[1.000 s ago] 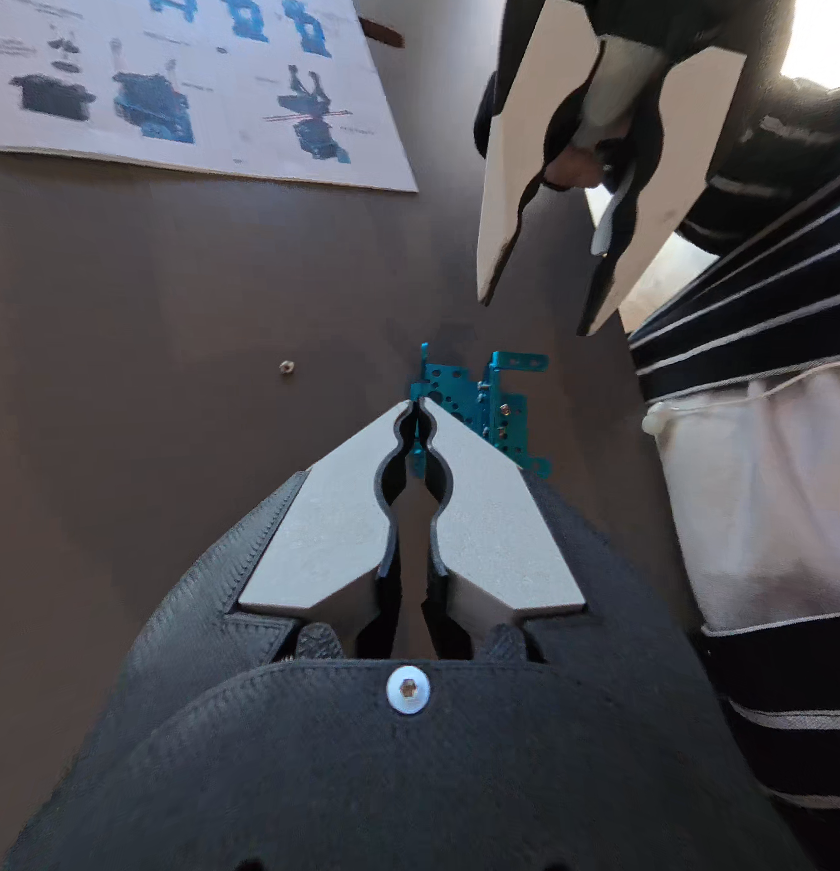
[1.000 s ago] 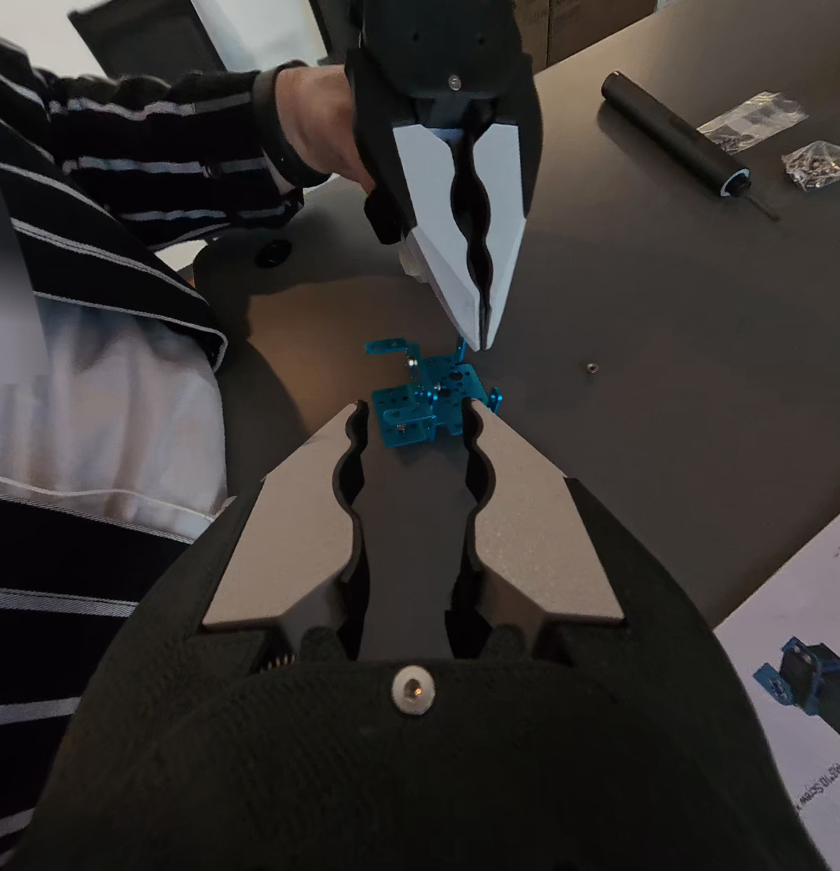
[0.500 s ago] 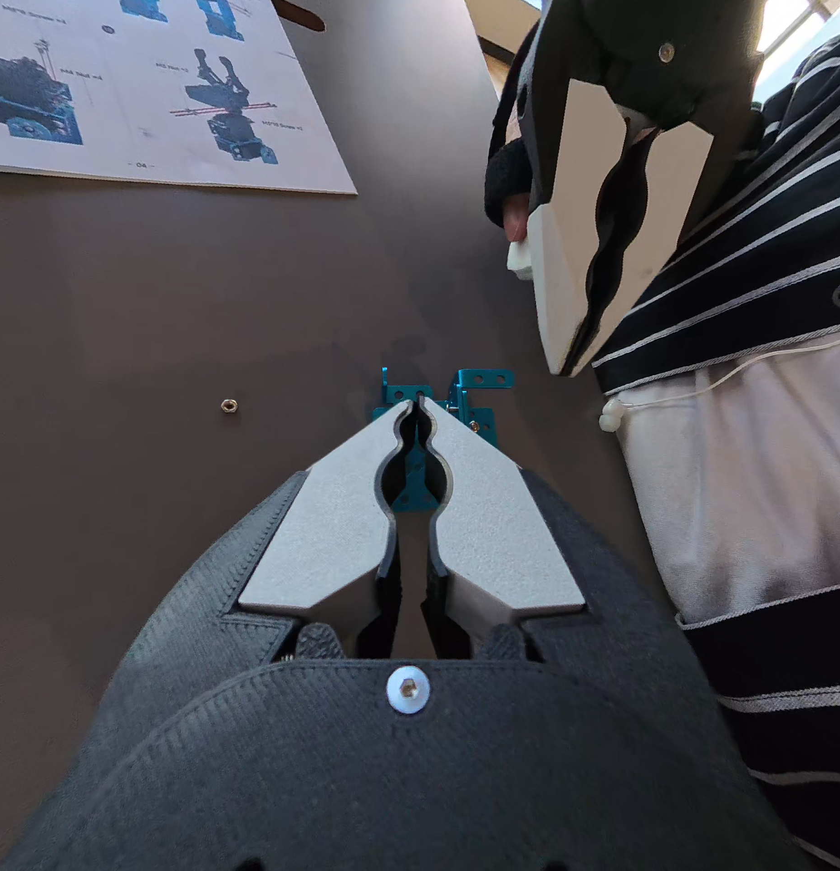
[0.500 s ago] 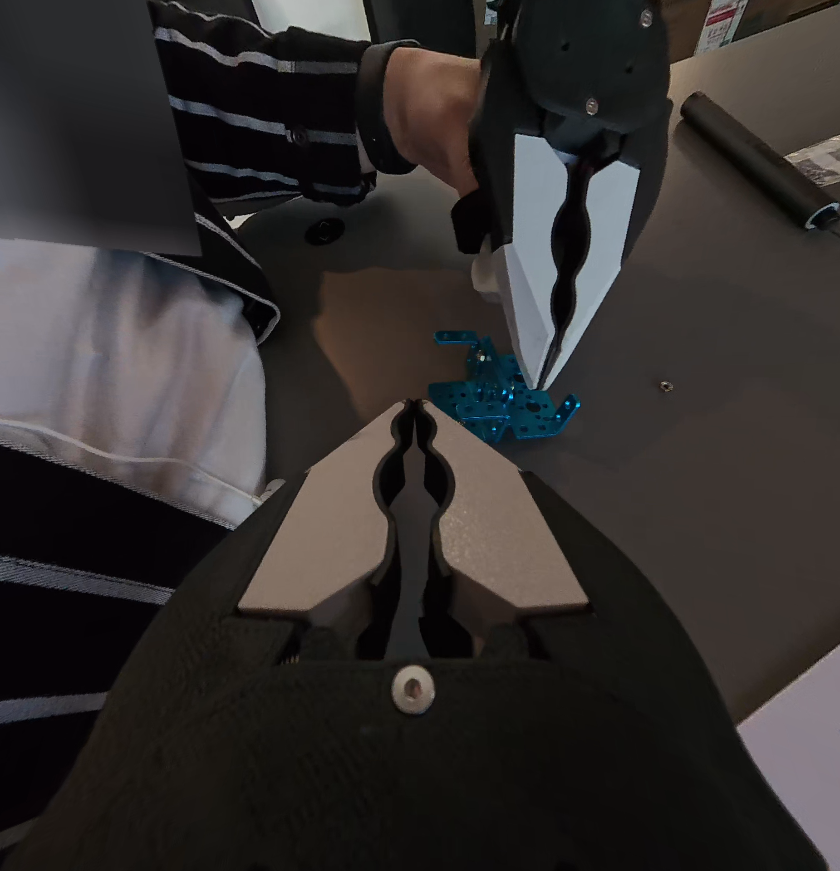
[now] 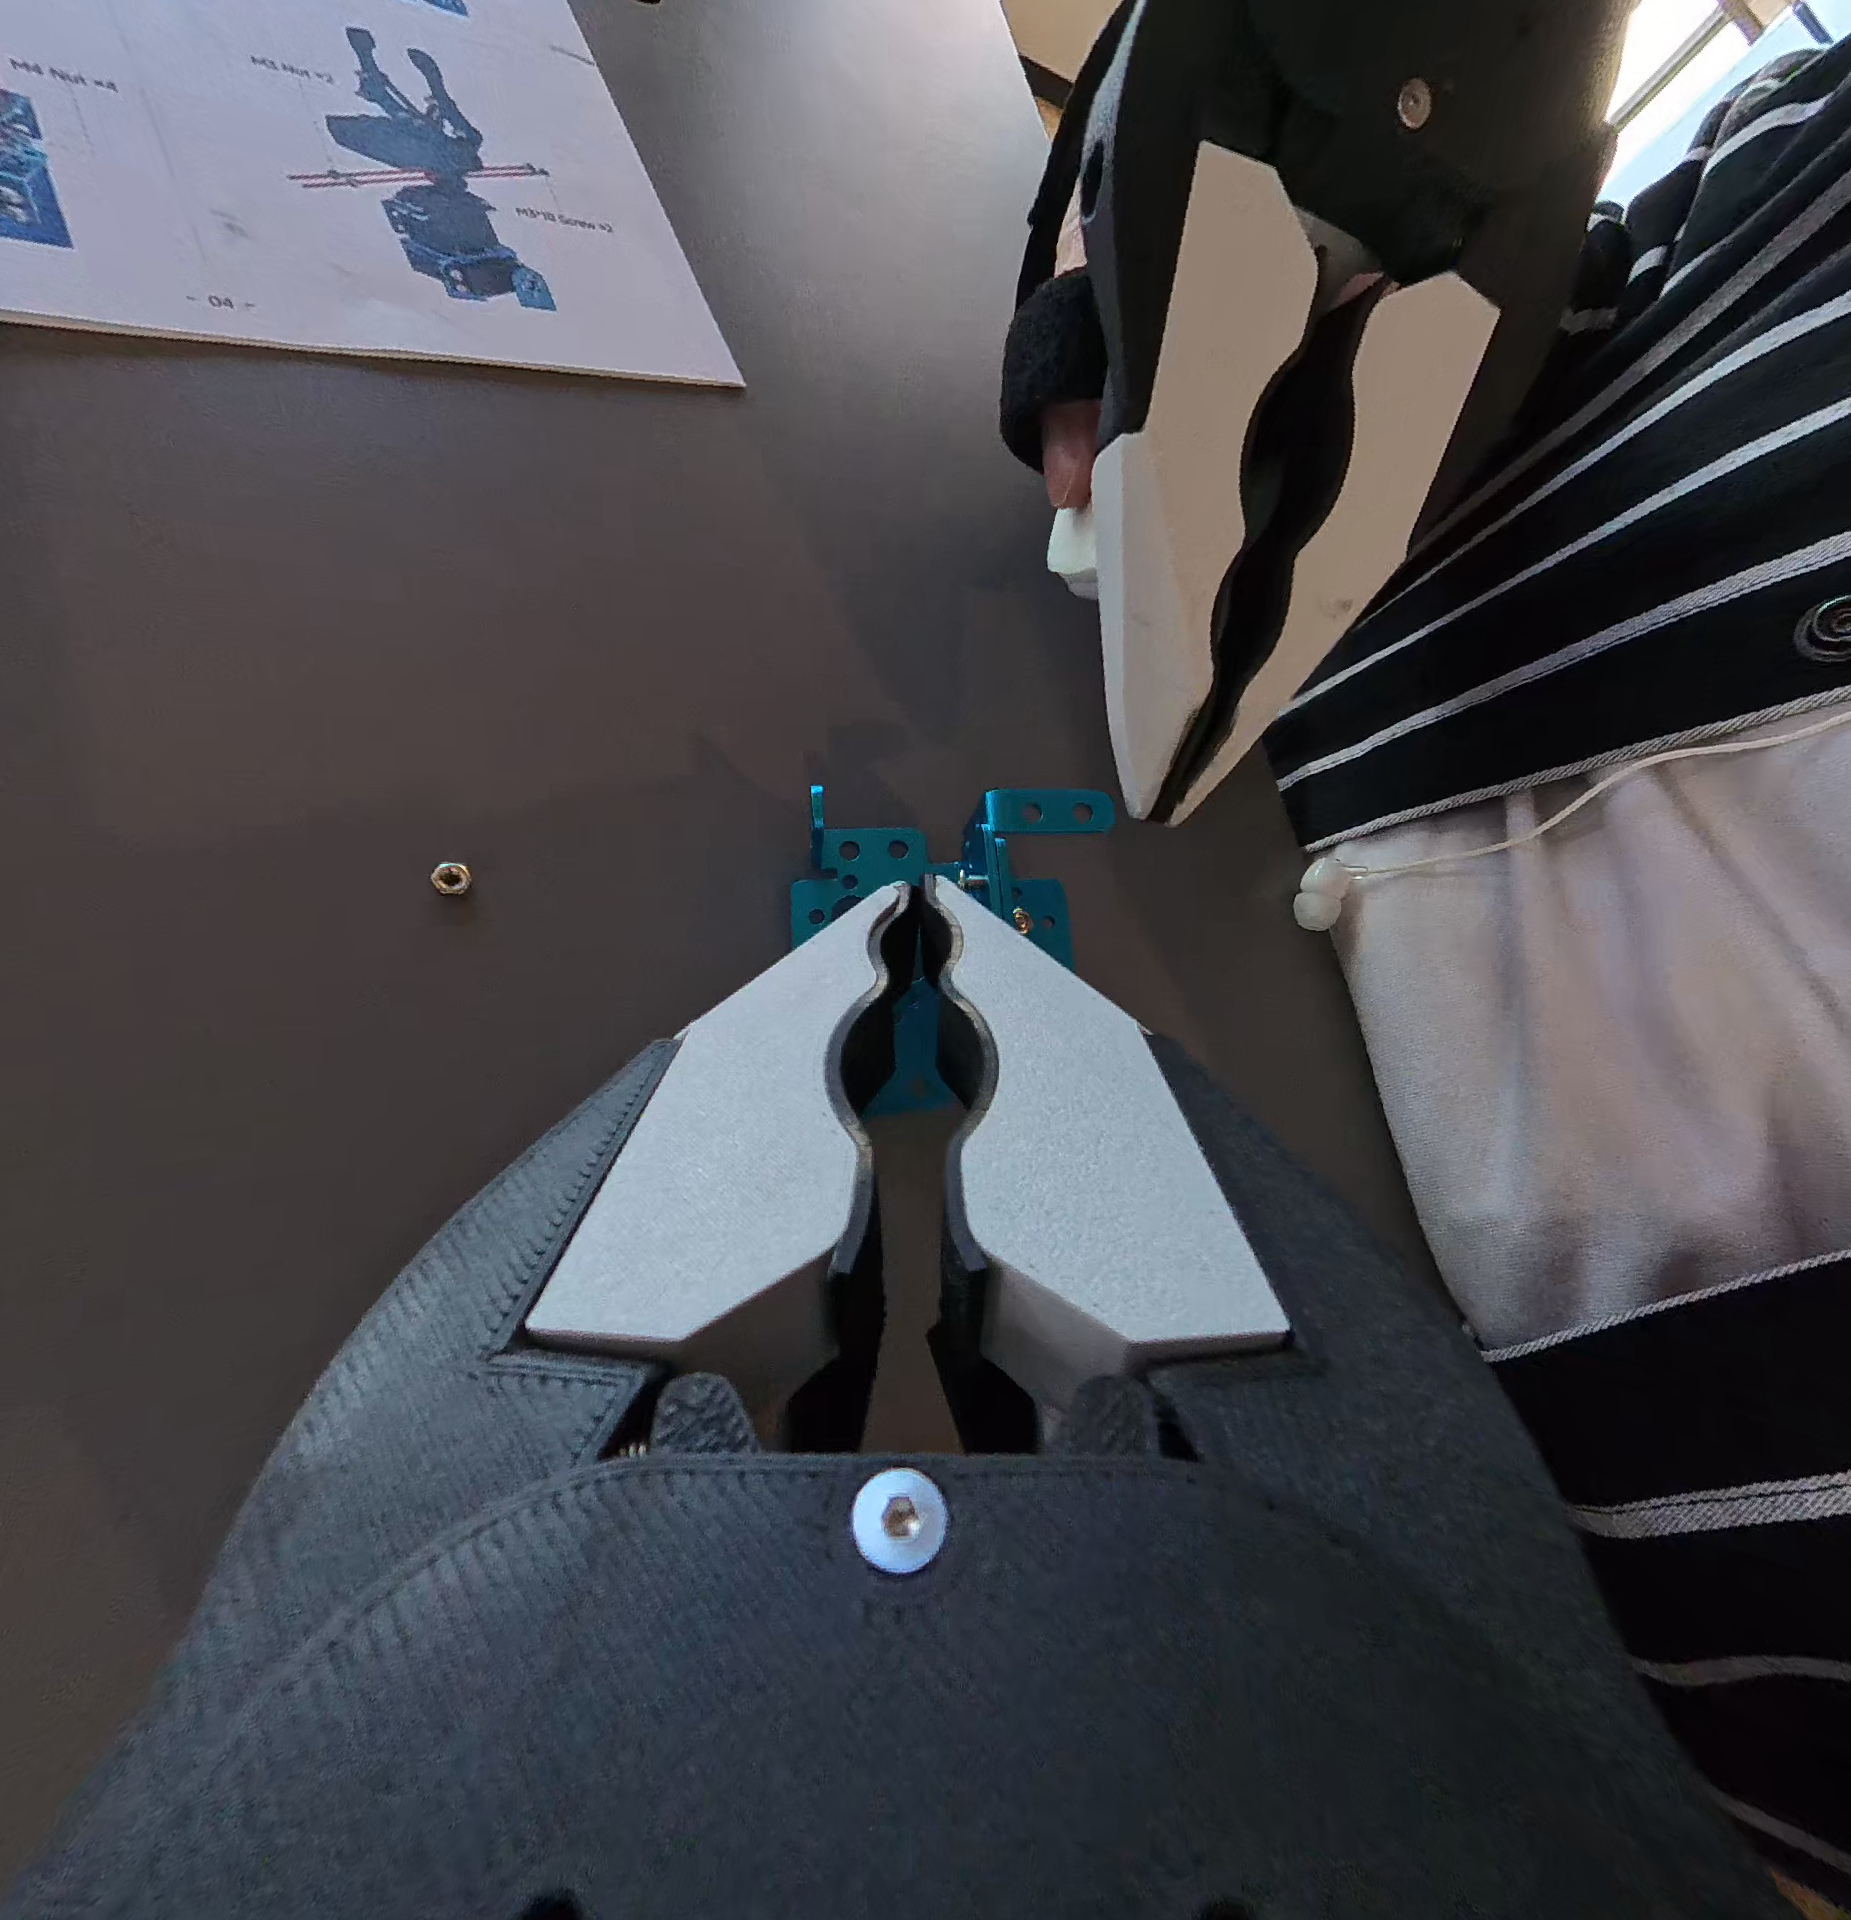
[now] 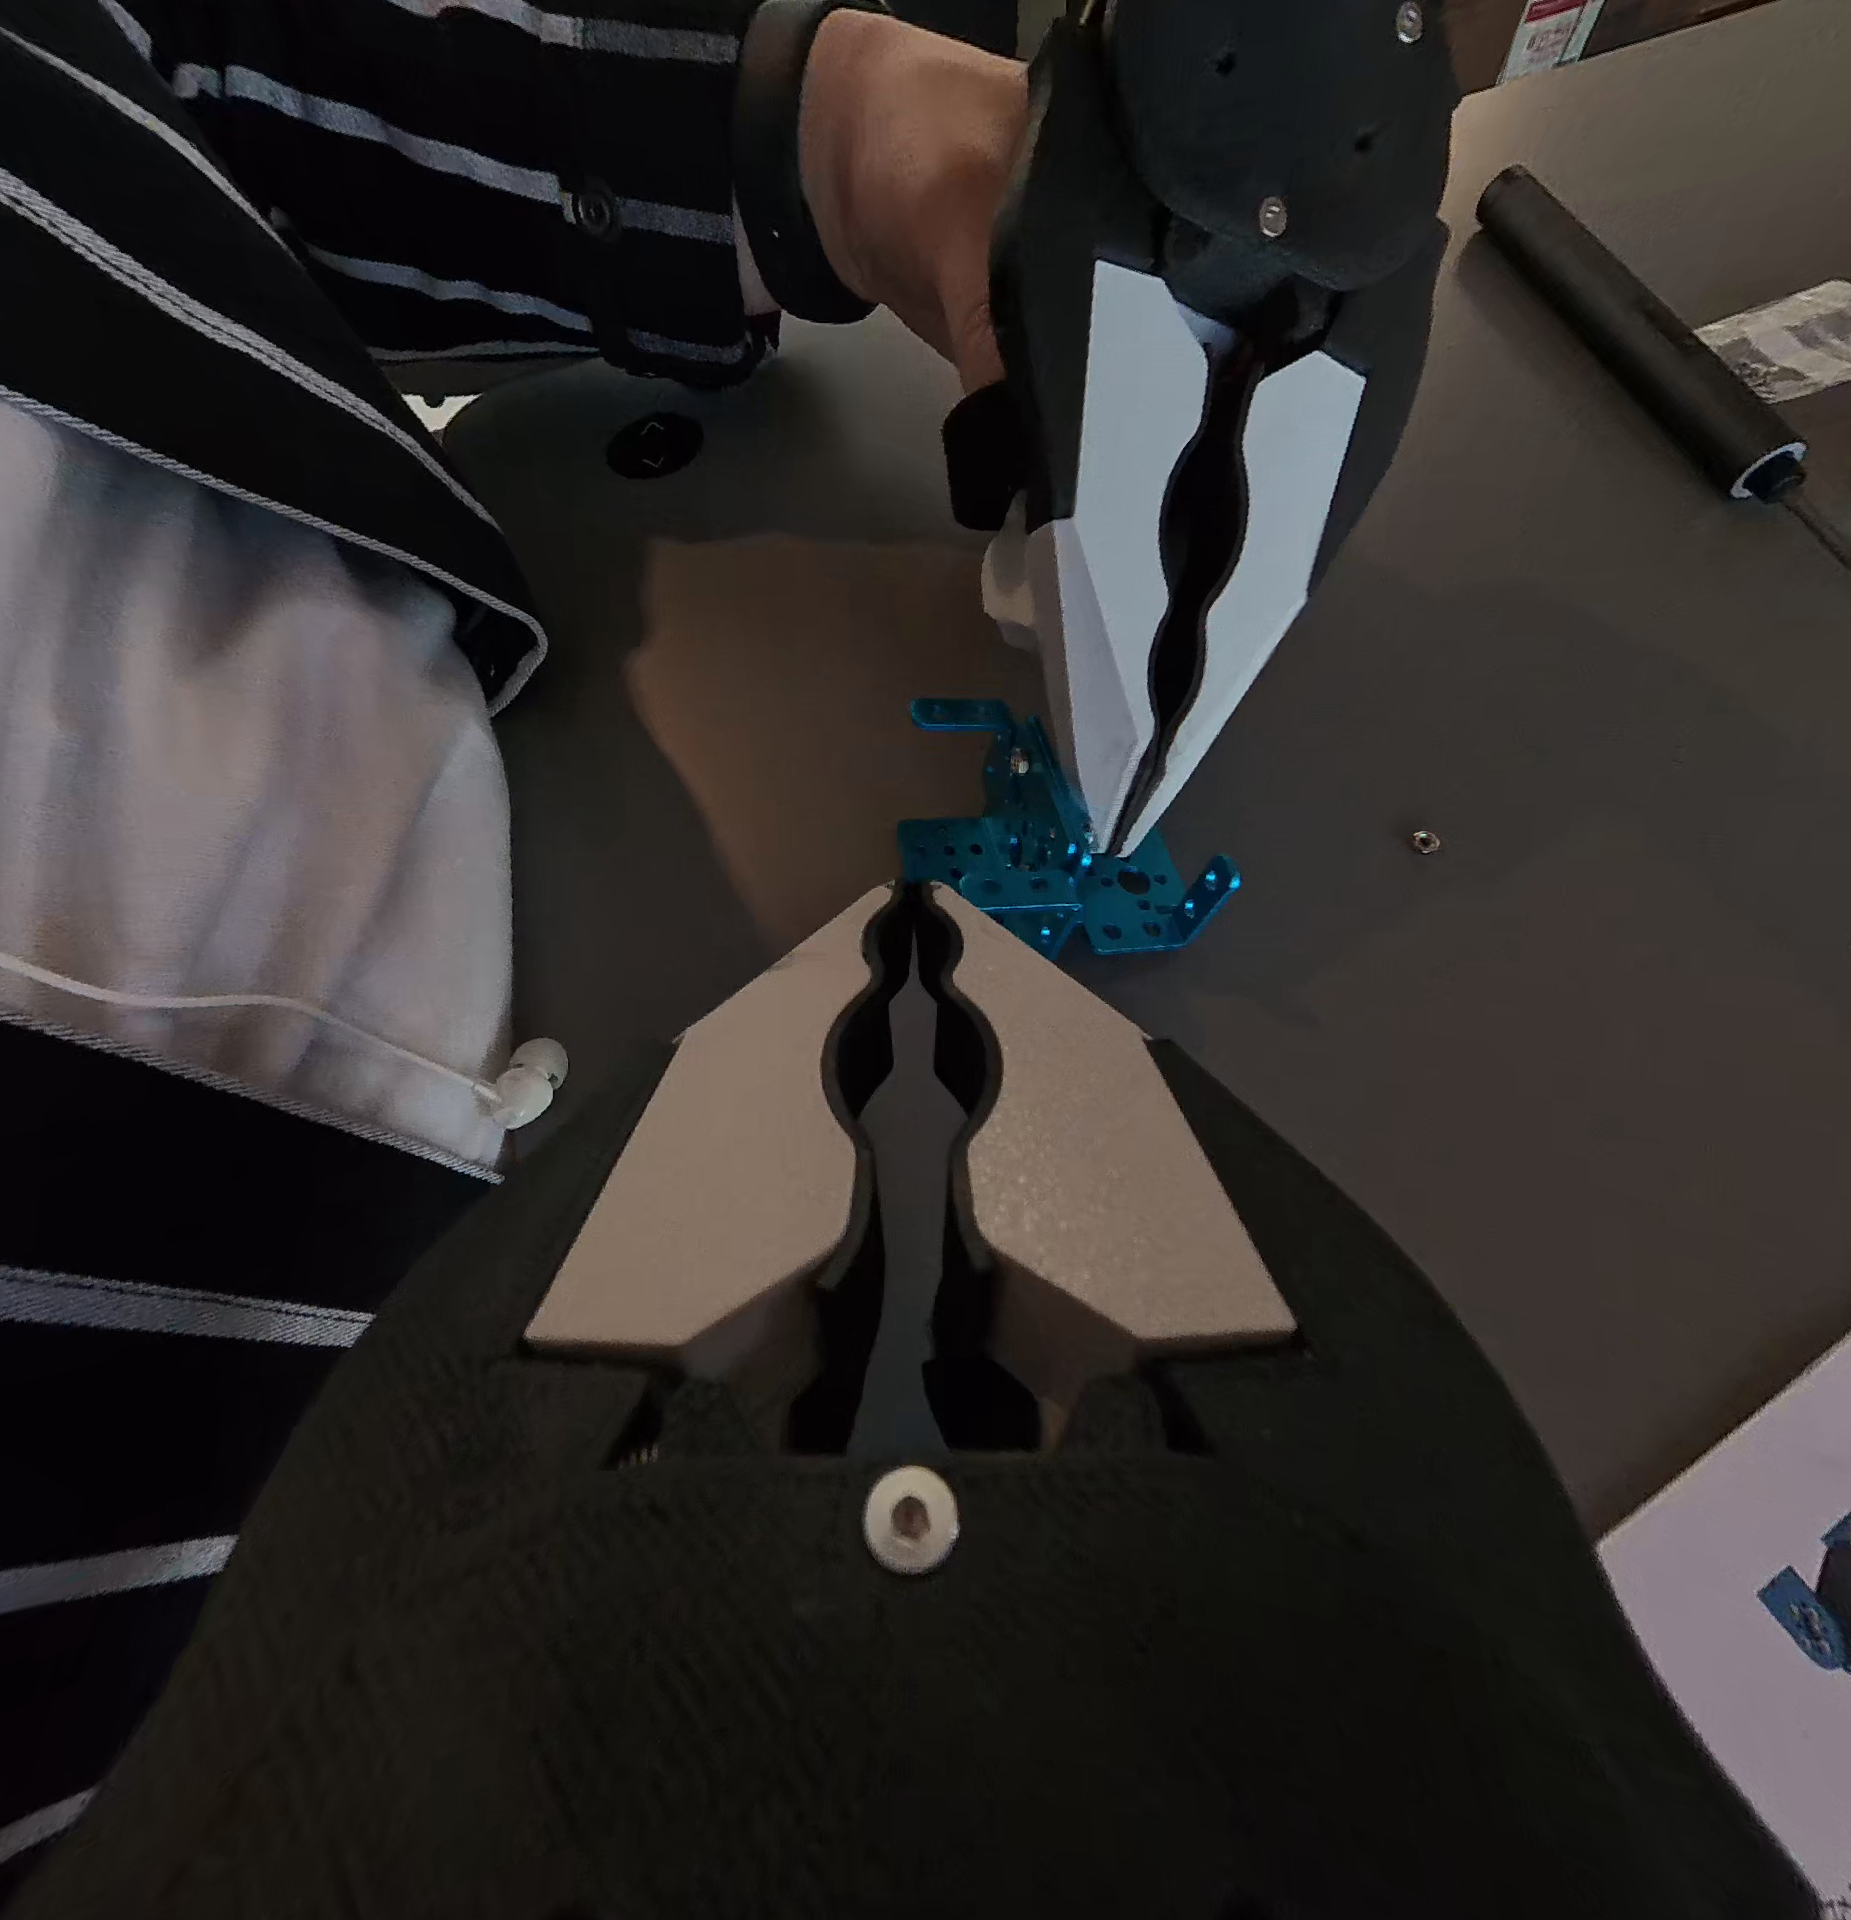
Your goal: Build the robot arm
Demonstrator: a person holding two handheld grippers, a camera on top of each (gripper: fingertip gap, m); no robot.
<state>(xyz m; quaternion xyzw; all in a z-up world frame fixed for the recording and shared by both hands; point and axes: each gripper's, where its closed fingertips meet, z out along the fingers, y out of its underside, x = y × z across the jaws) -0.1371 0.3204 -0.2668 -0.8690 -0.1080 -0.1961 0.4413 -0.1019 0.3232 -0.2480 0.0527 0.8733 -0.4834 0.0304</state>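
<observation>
A blue metal bracket assembly with many holes lies on the dark table. It also shows in the right wrist view. My left gripper is shut, its tips pinching a thin plate of the assembly; in the right wrist view it comes down on it from above. My right gripper is shut and empty, its tips just at the assembly's near-left corner. In the left wrist view it hangs beside the assembly's upright tab.
A small nut lies loose on the table, also in the right wrist view. A printed instruction sheet lies beyond. A black cylinder and plastic bags lie farther off. A person's striped torso borders the table. Left tips to right tips: about 4 cm.
My right gripper has gone from open to shut and drawn back to the assembly's edge. My left gripper has stayed shut on the assembly, which has turned a little.
</observation>
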